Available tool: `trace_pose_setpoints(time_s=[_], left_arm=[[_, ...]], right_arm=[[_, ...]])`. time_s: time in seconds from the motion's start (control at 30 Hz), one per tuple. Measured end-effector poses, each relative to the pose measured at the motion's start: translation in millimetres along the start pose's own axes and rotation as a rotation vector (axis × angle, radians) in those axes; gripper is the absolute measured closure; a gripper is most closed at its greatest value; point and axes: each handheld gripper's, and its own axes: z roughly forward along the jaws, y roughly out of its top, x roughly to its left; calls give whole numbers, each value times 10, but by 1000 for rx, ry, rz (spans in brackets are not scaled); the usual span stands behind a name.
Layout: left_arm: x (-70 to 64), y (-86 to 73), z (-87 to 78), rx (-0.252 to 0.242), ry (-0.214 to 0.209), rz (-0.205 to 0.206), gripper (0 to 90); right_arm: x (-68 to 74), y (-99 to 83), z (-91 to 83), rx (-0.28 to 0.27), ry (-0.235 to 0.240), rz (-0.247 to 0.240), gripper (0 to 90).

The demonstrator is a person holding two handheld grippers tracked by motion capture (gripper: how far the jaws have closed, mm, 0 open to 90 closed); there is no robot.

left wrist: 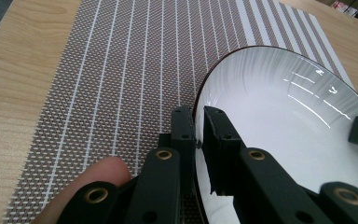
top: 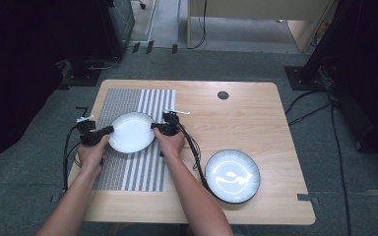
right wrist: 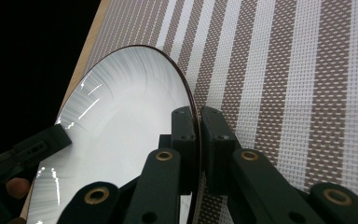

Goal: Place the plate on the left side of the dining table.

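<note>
White plate [top: 131, 132] with a dark rim sits over a striped woven placemat [top: 150, 169] on the wooden counter [top: 246, 118]. Left claw [top: 109, 130] pinches its left rim, right claw [top: 154, 127] its right rim, both closed tight. Another plate [top: 232, 176] sits well apart, near the counter's front right.

No text, label, brand, number or sign can be read in any of the views. The striped placemat [top: 142, 162] is patterned with woven lines alone, and nothing is printed on the white plate [top: 130, 132] or the dark-rimmed plate [top: 232, 176]. The wooden table [top: 256, 118] is likewise unmarked.
</note>
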Motion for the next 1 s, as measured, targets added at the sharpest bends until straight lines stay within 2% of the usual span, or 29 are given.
trace_pose_setpoints(time_s=[0.03, 0.1, 0.23, 0.33, 0.43, 0.53, 0.67, 0.7, 0.77, 0.83, 0.87, 0.9, 0.97, 1.0], left_arm=[[-15, -3, -5, -5, 11, 17, 812], [-33, -3, -15, -12, 19, 25, 765], [-40, 20, -74, -30, 11, 25, 702], [-58, 29, -124, -31, 9, 37, 655], [-80, 41, -186, -38, 8, 52, 597], [-110, 52, -259, -57, 9, 69, 552], [-145, 57, -353, -81, 22, 91, 532], [-167, 59, -410, -93, 21, 98, 525], [-200, 59, -466, -104, 13, 109, 514], [-240, 53, -512, -108, 13, 123, 481], [-260, 47, -534, -108, 11, 130, 467], [-260, 47, -534, -108, 11, 130, 450], [-292, 31, -575, -106, 1, 143, 428], [-308, 18, -605, -102, -13, 155, 403]], right_arm=[[-6, 7, -3, 8, 3, 10, 836], [2, 12, -19, 15, -19, 10, 782], [10, 52, -111, -21, -44, -7, 666], [0, 84, -192, -45, -37, -23, 637], [5, 101, -260, -60, -24, -77, 609], [13, 104, -319, -66, 4, -147, 627], [21, 114, -373, -58, 5, -175, 617], [41, 133, -417, -35, -12, -194, 574], [61, 139, -453, -20, -23, -222, 529], [95, 136, -494, -18, -60, -268, 461], [116, 133, -515, -22, -80, -288, 415], [116, 133, -515, -22, -80, -288, 415], [149, 135, -564, -39, -100, -327, 350], [175, 145, -626, -72, -88, -345, 313]])
